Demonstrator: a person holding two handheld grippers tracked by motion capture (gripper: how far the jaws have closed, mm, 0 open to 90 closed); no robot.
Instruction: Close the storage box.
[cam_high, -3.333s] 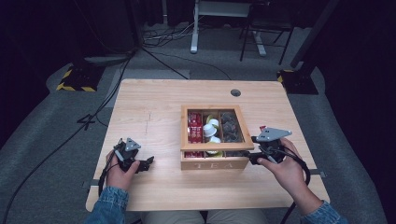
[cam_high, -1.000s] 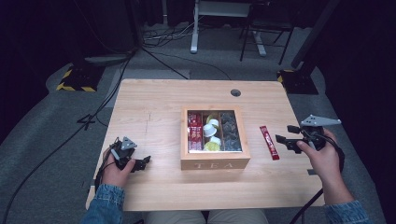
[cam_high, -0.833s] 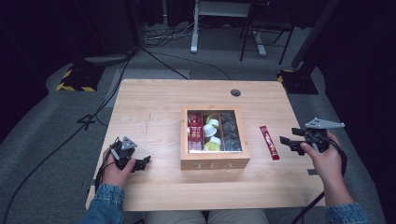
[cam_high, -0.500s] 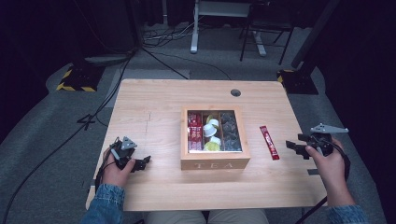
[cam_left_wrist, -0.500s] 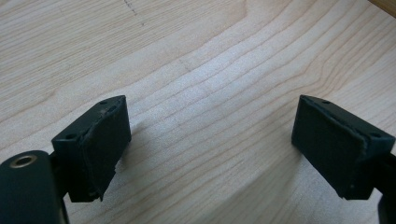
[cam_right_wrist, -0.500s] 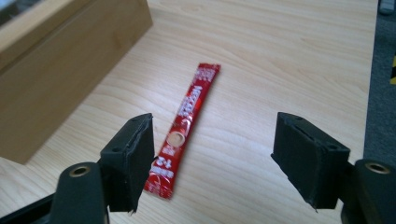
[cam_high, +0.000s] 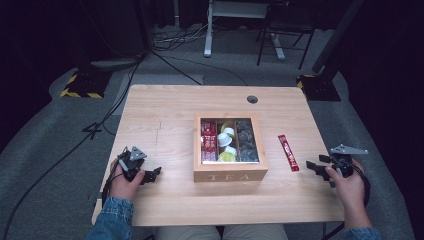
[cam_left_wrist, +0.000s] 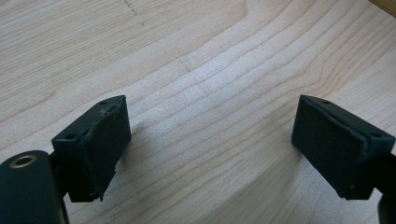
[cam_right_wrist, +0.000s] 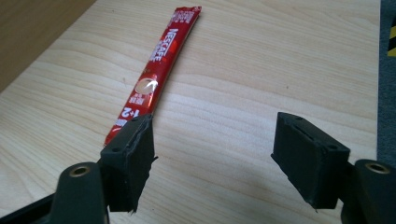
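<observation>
The left gripper (cam_high: 150, 175) rests low on the desk (cam_high: 165, 115), jaws apart and empty. A wooden tea box (cam_high: 229, 149) sits mid-desk, a red sachet (cam_high: 288, 152) flat just to its right. At the desk's right edge, the right gripper (cam_high: 315, 166) hangs, jaws apart, empty.

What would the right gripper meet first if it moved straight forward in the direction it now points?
Probably the red Nescafe stick, which lies on the table just ahead of the open right gripper, toward its left jaw. Beyond it stands the wooden tea box. Depth is uncertain.
</observation>
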